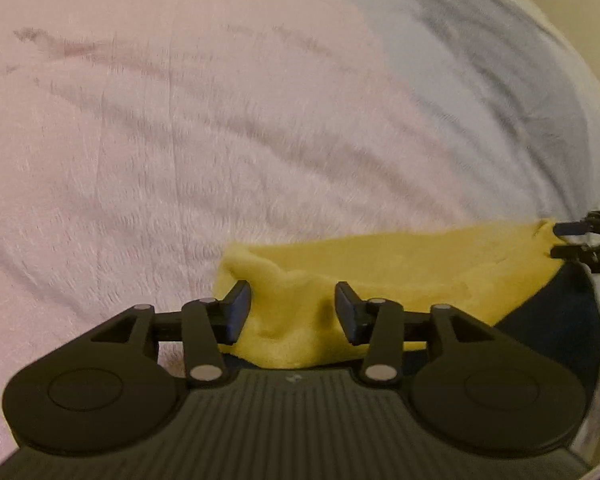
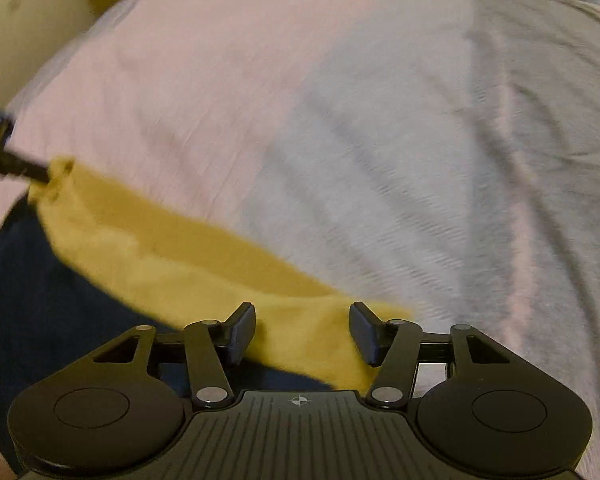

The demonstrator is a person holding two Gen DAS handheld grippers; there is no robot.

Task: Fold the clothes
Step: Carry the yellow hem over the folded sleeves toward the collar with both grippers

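A yellow fleecy garment lies on the pink and grey blanket, over something dark blue. My left gripper is open, its fingers astride the garment's left corner. In the right wrist view the same yellow garment runs from upper left to the bottom centre. My right gripper is open, its fingers astride the garment's right corner. The right gripper also shows at the left wrist view's right edge, at the garment's far corner. The left gripper shows at the right wrist view's left edge.
The blanket covers a bed, pink on one side and grey on the other. A dark blue cloth lies under the yellow garment. A beige wall stands beyond the bed's far edge.
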